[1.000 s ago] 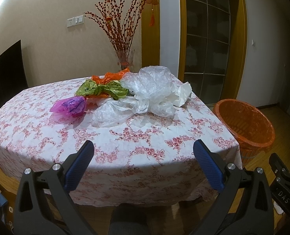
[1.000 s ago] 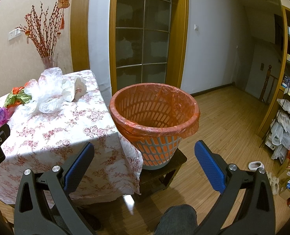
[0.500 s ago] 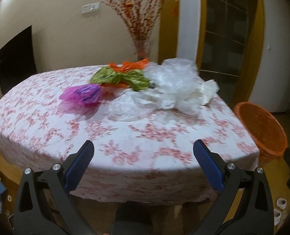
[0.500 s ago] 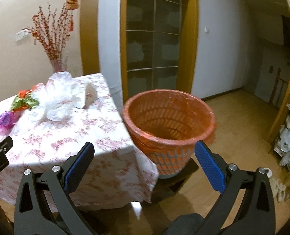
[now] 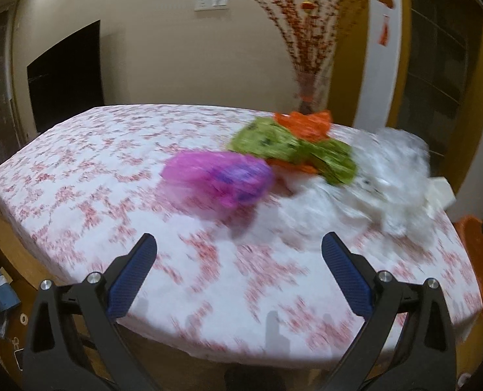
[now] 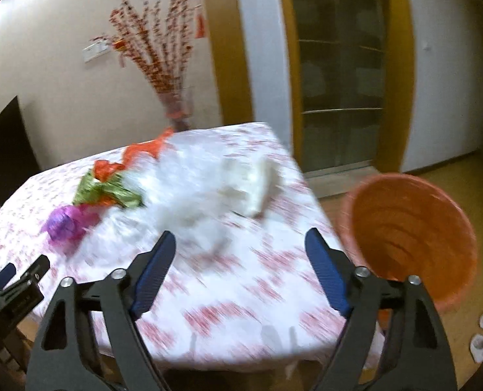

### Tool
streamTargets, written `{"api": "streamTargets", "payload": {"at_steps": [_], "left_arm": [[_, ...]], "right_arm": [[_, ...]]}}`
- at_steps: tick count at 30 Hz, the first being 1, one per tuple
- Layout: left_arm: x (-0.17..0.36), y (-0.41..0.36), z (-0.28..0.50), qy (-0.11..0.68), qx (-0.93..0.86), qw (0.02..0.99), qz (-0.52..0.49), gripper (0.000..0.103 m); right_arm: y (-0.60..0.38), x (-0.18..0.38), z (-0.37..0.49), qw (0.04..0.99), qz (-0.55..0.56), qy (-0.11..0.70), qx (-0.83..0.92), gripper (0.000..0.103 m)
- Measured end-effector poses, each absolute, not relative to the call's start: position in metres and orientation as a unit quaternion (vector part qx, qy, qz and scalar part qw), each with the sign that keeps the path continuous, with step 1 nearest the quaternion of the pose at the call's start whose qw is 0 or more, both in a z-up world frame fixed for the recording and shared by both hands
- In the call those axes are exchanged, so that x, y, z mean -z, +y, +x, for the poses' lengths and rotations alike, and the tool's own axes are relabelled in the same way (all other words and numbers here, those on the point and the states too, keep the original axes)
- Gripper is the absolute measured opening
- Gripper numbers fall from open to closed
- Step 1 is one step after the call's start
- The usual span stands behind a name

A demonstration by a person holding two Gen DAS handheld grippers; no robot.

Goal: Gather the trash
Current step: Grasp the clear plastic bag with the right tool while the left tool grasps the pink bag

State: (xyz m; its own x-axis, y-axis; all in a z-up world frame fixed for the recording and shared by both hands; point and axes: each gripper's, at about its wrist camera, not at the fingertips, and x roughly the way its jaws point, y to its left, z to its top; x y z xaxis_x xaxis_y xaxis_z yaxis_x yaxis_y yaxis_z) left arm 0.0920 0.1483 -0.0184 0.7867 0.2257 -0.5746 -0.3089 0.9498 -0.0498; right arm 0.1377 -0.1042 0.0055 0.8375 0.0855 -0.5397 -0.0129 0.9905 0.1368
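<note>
Both frames motion-blurred; outlines soft, colours readable. Left tongs (image 5: 238,251): fingers spread wide apart, nothing between them, held over the near edge of the worktop (image 5: 78,169). Right tongs (image 6: 239,249): likewise spread apart and empty, over the near right part of the worktop. Trash sits in one cluster toward the far right of the cloth. In the left wrist view the purple bag (image 5: 221,179) lies at about 12 o'clock from the left tongs, nearest item to them, long axis running roughly 9 to 3 o'clock, across the line of approach. Beyond it, toward 1 o'clock: green wrapper (image 5: 290,150), orange scrap (image 5: 306,123), then the white plastic heap (image 5: 391,176) at about 2 o'clock. In the right wrist view the white plastic heap (image 6: 202,192) sits at 12 o'clock just ahead of the right tongs; the purple bag (image 6: 65,224) is off at 10 o'clock. Orange bin (image 6: 411,238) stands off the worktop at 3 o'clock of the right tongs, just beside its right finger. Judgement: left side is better placed for the purple bag, right side for the white heap and the bin. No piece appears collected yet.
</note>
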Motion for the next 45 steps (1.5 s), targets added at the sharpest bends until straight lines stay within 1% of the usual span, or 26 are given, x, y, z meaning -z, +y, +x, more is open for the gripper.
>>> {"api": "streamTargets", "payload": {"at_steps": [5, 12, 13, 14, 15, 16, 17, 18, 19, 26, 28, 30, 32, 33, 35, 36, 37, 38, 40, 45], "left_arm": [[0.014, 0.171, 0.119, 0.295, -0.149, 0.941, -0.077, 0.099], [0.014, 0.183, 0.153, 0.307, -0.147, 0.937, -0.074, 0.099], [0.015, 0.184, 0.157, 0.310, -0.145, 0.936, -0.075, 0.099], [0.016, 0.184, 0.161, 0.314, -0.143, 0.935, -0.076, 0.099], [0.017, 0.184, 0.164, 0.317, -0.142, 0.935, -0.075, 0.099], [0.018, 0.185, 0.166, 0.320, -0.141, 0.934, -0.075, 0.099], [0.019, 0.185, 0.167, 0.321, -0.141, 0.933, -0.075, 0.099], [0.020, 0.186, 0.168, 0.322, -0.141, 0.933, -0.073, 0.099], [0.020, 0.186, 0.168, 0.322, -0.141, 0.934, -0.071, 0.099], [0.021, 0.185, 0.168, 0.321, -0.134, 0.935, -0.074, 0.098], [0.022, 0.182, 0.171, 0.323, -0.130, 0.935, -0.071, 0.092], [0.025, 0.180, 0.176, 0.330, -0.126, 0.933, -0.067, 0.088], [0.030, 0.179, 0.181, 0.340, -0.127, 0.929, -0.066, 0.082], [0.035, 0.180, 0.185, 0.351, -0.126, 0.925, -0.070, 0.076], [0.042, 0.183, 0.190, 0.365, -0.121, 0.919, -0.086, 0.061], [0.046, 0.186, 0.192, 0.374, -0.115, 0.915, -0.098, 0.046], [0.048, 0.189, 0.193, 0.380, -0.111, 0.912, -0.106, 0.034], [0.050, 0.191, 0.193, 0.384, -0.107, 0.910, -0.116, 0.030], [0.049, 0.193, 0.188, 0.382, -0.102, 0.910, -0.125, 0.019], [0.029, 0.188, 0.168, 0.356, -0.097, 0.924, -0.105, 0.012]], "right_arm": [[-0.075, 0.000, 0.191, 0.945, 0.071, 0.313, -0.066, 0.072], [-0.068, 0.017, 0.241, 0.923, 0.116, 0.361, -0.071, 0.071], [-0.067, 0.021, 0.246, 0.920, 0.118, 0.367, -0.072, 0.062], [-0.066, 0.027, 0.251, 0.915, 0.117, 0.379, -0.075, 0.046], [-0.065, 0.030, 0.254, 0.911, 0.117, 0.387, -0.079, 0.038], [-0.064, 0.033, 0.256, 0.908, 0.119, 0.392, -0.086, 0.020], [-0.064, 0.034, 0.256, 0.907, 0.121, 0.393, -0.092, 0.012], [-0.062, 0.031, 0.255, 0.910, 0.117, 0.387, -0.094, 0.007], [-0.062, 0.028, 0.252, 0.913, 0.112, 0.380, -0.095, 0.004], [-0.078, -0.007, 0.228, 0.935, 0.111, 0.318, -0.111, 0.002], [-0.082, -0.011, 0.224, 0.938, 0.112, 0.309, -0.111, 0.002], [-0.088, -0.015, 0.222, 0.939, 0.117, 0.305, -0.112, 0.002], [-0.091, -0.014, 0.220, 0.938, 0.120, 0.305, -0.111, 0.002], [-0.092, -0.014, 0.220, 0.938, 0.120, 0.306, -0.111, 0.002], [-0.093, -0.011, 0.218, 0.938, 0.118, 0.307, -0.110, 0.002], [-0.093, -0.011, 0.217, 0.938, 0.117, 0.306, -0.109, 0.002], [-0.094, -0.012, 0.216, 0.939, 0.117, 0.306, -0.109, 0.002], [-0.094, -0.012, 0.215, 0.939, 0.116, 0.305, -0.109, 0.002], [-0.096, -0.014, 0.212, 0.940, 0.117, 0.302, -0.110, 0.002], [-0.103, -0.021, 0.206, 0.943, 0.121, 0.290, -0.112, 0.002]]}}
